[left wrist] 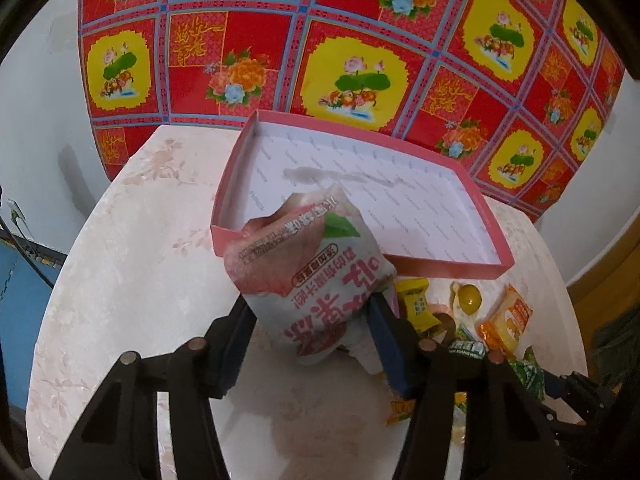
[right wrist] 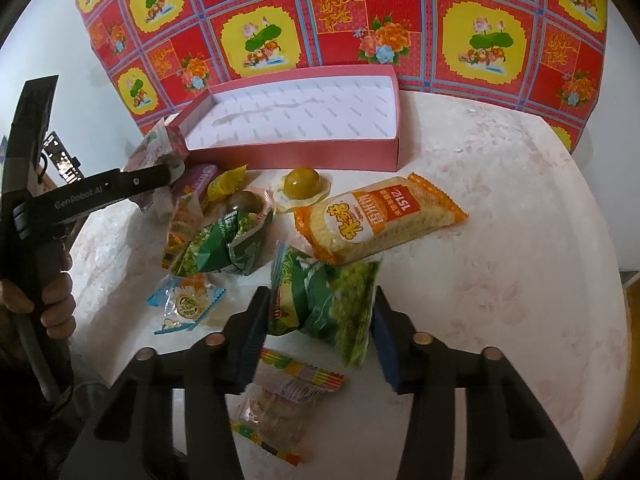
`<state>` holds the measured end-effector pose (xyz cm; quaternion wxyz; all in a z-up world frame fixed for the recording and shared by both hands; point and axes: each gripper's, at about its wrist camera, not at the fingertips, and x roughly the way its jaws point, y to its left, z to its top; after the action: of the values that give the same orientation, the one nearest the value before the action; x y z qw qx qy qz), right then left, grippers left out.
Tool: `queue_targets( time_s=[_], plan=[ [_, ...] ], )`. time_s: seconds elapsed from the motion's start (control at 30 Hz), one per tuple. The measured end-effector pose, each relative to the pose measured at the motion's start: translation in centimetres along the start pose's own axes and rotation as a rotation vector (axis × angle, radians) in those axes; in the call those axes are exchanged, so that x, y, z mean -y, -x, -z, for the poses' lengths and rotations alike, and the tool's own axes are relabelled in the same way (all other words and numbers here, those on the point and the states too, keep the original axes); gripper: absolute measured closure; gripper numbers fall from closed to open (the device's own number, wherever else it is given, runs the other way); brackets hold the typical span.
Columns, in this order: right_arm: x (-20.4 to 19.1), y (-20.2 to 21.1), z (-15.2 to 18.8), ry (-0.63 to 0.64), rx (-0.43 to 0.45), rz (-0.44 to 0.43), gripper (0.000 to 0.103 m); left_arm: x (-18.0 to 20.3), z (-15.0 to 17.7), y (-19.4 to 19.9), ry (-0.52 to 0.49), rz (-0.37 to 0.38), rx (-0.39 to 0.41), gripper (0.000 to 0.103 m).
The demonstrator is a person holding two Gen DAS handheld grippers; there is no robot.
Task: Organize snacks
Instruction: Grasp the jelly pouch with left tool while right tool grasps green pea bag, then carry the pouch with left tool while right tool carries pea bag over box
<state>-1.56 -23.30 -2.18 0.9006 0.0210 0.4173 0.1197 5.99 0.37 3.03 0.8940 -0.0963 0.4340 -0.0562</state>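
Note:
My left gripper is shut on a pink and white snack packet and holds it above the table, just in front of the near rim of the shallow pink box. The box has nothing in it and also shows in the right wrist view. My right gripper has its fingers on both sides of a green snack bag and holds it. The left gripper with its packet shows at the left of the right wrist view.
Loose snacks lie on the white round table: an orange rice cracker pack, a yellow jelly cup, a second green bag, a blue-edged packet and a striped clear packet. A red patterned cloth hangs behind.

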Motion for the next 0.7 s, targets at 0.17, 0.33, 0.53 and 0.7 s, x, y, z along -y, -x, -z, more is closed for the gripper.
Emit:
queue_targets(
  time_s=[0.17, 0.33, 0.53, 0.7],
  plan=[
    [-0.2, 0.5, 0.0, 0.002, 0.012, -0.009, 0.056, -0.2, 0.0, 0.9, 0.004, 0.007, 0.015, 0.044],
    [-0.6, 1.4, -0.1, 0.018, 0.036, -0.019, 0.057, 0.3, -0.1, 2.0, -0.021, 0.006, 0.043, 0.044],
    [-1.1, 2.3, -0.6, 0.036, 0.068, -0.03, 0.057, 0.9, -0.7, 3.0, -0.052, 0.006, 0.063, 0.044],
    [-1.2, 2.8, -1.6, 0.043, 0.086, -0.045, 0.057, 1.3, -1.4, 3.3, -0.066, 0.001, 0.068, 0.044]
  ],
)
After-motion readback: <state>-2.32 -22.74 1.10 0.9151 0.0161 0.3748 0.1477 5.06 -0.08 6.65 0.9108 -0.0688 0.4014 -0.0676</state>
